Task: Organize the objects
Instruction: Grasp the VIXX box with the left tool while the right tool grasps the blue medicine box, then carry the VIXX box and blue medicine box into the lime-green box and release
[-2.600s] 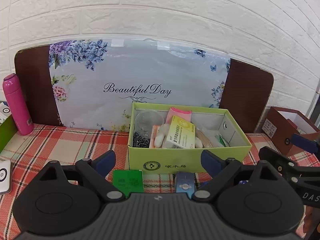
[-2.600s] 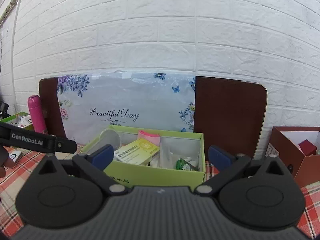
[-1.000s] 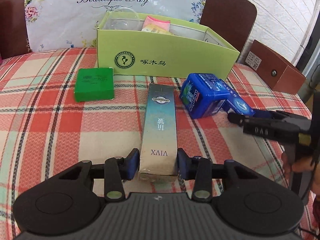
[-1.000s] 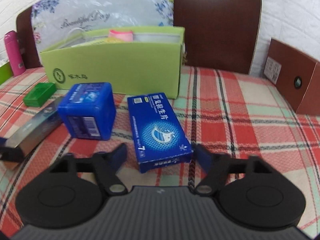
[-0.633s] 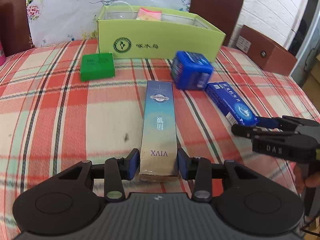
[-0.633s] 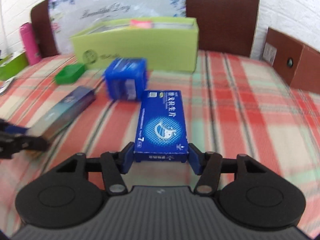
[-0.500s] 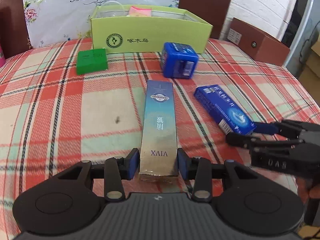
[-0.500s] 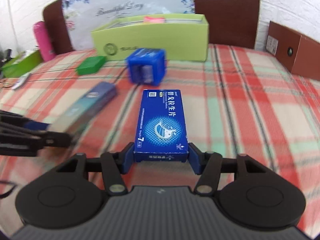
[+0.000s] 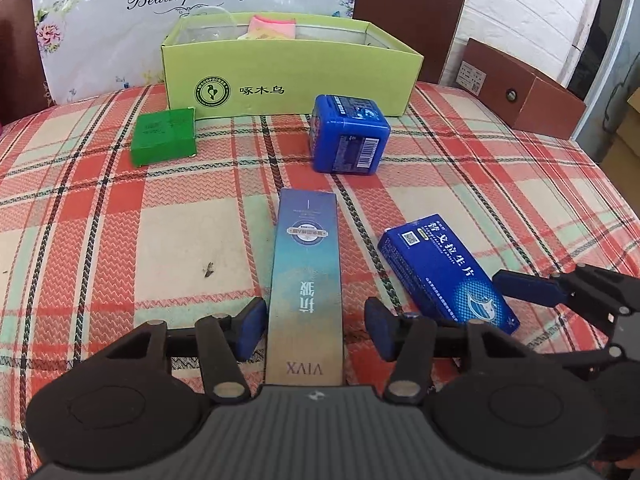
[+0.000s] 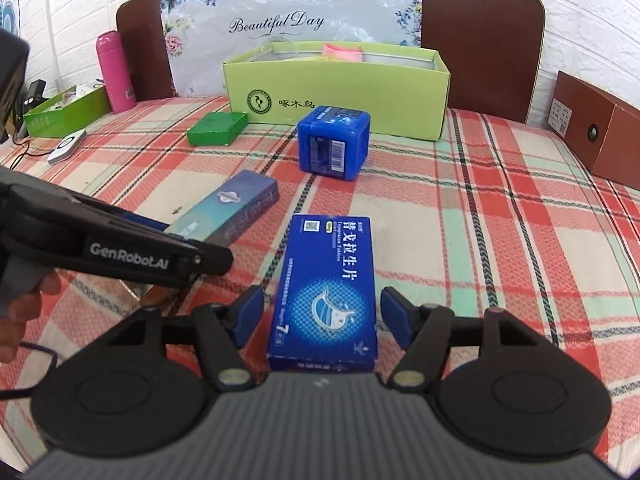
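On the desk: we hold two grippers low over a plaid cloth (image 9: 100, 220), each straddling a box.
Long box (image 9: 306, 280): it lies flat on the cloth, pointing away from us, its near end between the left gripper's fingers; in the right wrist view it shows at (image 10: 236, 208).
Left gripper (image 9: 316, 326): released; its jaws have just been opening, and we see a gap between each blue pad and the long box's sides.
Blue carton (image 10: 328, 292): it lies flat just right of the long box, its near end between the right gripper's fingers; in the left wrist view it sits at (image 9: 444, 272), angled.
Right gripper (image 10: 320, 316): released; its jaws have just been opening, and both pads stand clear of the blue carton.
Blue cube (image 9: 348, 134): it stands farther off, beyond the two boxes and just in front of the green bin.
Green box (image 9: 164, 136): small and flat, left of the cube, near the bin's left corner.
Green bin (image 9: 292, 80): an open lime cardboard bin at the back, with a pink packet and clear plastic showing above its rim.
Backdrop: a floral sheet reading "Beautiful Day" (image 10: 276, 24) leans on a brown board behind the bin.
Right side: a brown box (image 9: 524, 88) lies well apart from the rest.
Far left: a pink bottle (image 10: 114, 72) stands beside a green tray (image 10: 64, 112).
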Motion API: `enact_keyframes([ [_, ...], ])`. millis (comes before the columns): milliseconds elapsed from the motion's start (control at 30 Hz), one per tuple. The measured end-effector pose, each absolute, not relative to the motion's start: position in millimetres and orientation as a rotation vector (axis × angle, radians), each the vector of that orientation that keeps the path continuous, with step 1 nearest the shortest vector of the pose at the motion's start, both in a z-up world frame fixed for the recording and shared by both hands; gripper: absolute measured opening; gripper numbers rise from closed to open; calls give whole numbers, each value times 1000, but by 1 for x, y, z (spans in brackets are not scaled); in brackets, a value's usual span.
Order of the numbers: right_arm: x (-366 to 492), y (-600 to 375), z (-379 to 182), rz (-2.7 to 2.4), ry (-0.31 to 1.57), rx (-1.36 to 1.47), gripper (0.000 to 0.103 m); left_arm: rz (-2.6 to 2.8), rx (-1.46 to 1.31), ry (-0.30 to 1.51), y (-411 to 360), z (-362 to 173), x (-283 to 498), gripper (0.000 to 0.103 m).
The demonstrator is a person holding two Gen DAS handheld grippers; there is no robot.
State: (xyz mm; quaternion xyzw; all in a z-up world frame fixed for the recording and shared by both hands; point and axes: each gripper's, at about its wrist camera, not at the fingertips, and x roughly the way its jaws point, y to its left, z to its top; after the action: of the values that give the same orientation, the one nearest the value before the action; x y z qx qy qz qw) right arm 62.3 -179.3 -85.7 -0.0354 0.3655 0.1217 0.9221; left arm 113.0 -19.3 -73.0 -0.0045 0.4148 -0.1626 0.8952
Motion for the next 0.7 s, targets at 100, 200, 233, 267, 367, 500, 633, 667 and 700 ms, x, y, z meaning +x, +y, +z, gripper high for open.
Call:
enact_keyframes([
  [100,66,-183,-89,247,766,-42,64,-338,-17,861,-18,-74,112,56],
  [200,67,-183,-91,240,770,-42,64,-331,-14,864,-20,-75,114,56],
  [233,67,-183,-92,240,770,-40,64,-330,-10,864,-21,-75,114,56],
  [267,67,-184,-92,240,771,-37,64,-329,-8,863,-22,-75,114,56],
  [367,69,-186,-95,232,780,-19,62,-333,-1,861,-23,-76,115,56],
  [500,69,-186,-96,224,777,-9,59,-334,-3,860,-22,-76,116,56],
  [633,69,-186,-96,226,774,-12,56,-326,12,853,-22,-76,116,43],
  [667,69,-186,-96,228,775,-13,55,-329,2,851,-20,-76,116,43],
  [700,69,-186,-95,232,778,-10,55,-331,-15,853,-18,-75,116,43],
])
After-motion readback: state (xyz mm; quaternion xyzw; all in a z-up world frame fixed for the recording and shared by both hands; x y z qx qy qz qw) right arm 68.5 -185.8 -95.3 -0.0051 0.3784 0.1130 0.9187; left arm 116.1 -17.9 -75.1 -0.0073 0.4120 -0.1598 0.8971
